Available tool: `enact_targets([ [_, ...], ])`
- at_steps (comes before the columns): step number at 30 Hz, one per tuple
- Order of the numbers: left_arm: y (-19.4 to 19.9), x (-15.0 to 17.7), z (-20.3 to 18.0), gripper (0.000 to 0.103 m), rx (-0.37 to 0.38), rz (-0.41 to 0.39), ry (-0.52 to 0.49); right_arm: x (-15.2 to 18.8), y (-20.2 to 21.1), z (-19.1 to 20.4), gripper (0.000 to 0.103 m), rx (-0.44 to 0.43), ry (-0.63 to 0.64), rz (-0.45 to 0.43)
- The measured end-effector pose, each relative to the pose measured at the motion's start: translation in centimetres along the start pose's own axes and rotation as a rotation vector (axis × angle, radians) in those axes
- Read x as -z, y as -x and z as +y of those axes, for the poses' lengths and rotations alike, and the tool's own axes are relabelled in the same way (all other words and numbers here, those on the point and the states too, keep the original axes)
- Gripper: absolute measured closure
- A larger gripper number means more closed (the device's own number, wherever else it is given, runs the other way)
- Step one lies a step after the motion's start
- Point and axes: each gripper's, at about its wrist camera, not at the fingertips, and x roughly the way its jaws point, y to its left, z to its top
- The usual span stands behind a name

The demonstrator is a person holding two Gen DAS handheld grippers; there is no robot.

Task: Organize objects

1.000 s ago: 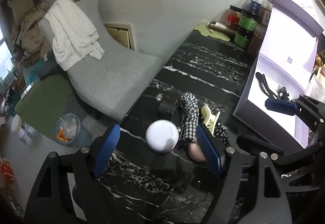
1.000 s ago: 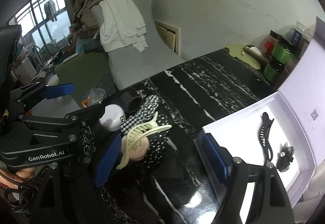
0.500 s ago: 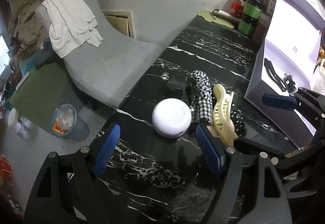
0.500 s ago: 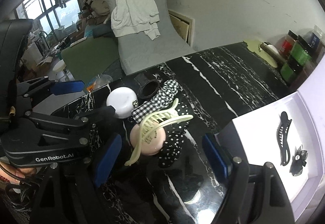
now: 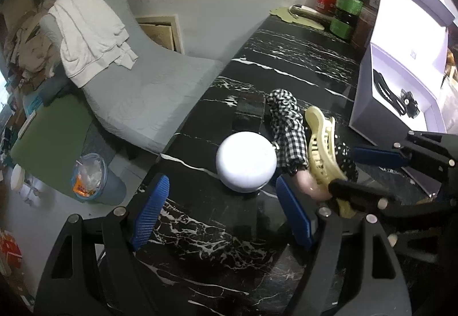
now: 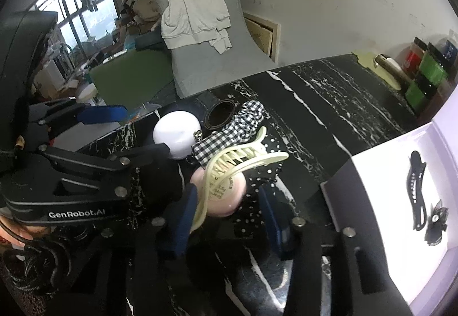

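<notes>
The right tongs have just been closing around the pale yellow plastic claw clip and the pink round jar, without visibly pinching either. Left of the clip, the left tongs stand spread before a white round case near the black marble counter edge.

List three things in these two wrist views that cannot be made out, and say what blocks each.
- Pink jar, right wrist view: base hidden by the right tool.
- Polka-dot scrunchie, left wrist view: mostly covered by the cream claw clip.
- Stacked jars, right wrist view: labels too small and blurred to read.
</notes>
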Motion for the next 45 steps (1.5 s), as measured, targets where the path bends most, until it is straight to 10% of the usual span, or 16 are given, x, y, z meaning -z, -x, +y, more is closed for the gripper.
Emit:
enact_targets([
  [12, -1.5, -0.4, -0.6, 0.026, 0.043, 0.01, -0.045, 1.2, 0.7, 0.3, 0.087, 0.023, 0.0, -0.009],
  [22, -1.9, -1.4, 0.1, 0.026, 0.081, -0.001, -0.052, -0.3, -0.3, -0.2, 0.063, 0.007, -0.062, -0.001],
  [31, -3.2, -1.7, 0.0, 0.026, 0.118, 0.02, -0.057, -0.9, -1.4, -1.1, 0.065, -0.029, -0.109, -0.018],
  [36, -3.1, -1.4, 0.0, 0.051, 0.185, 0.002, -0.04, -0.5, -1.1, -1.0, 0.08, -0.032, -0.104, -0.045],
  [45, -2.4, -0.9, -0.1, 0.052, 0.192, 0.032, -0.027, 0.2, 0.3, -0.1, 0.083, -0.027, -0.064, -0.054],
])
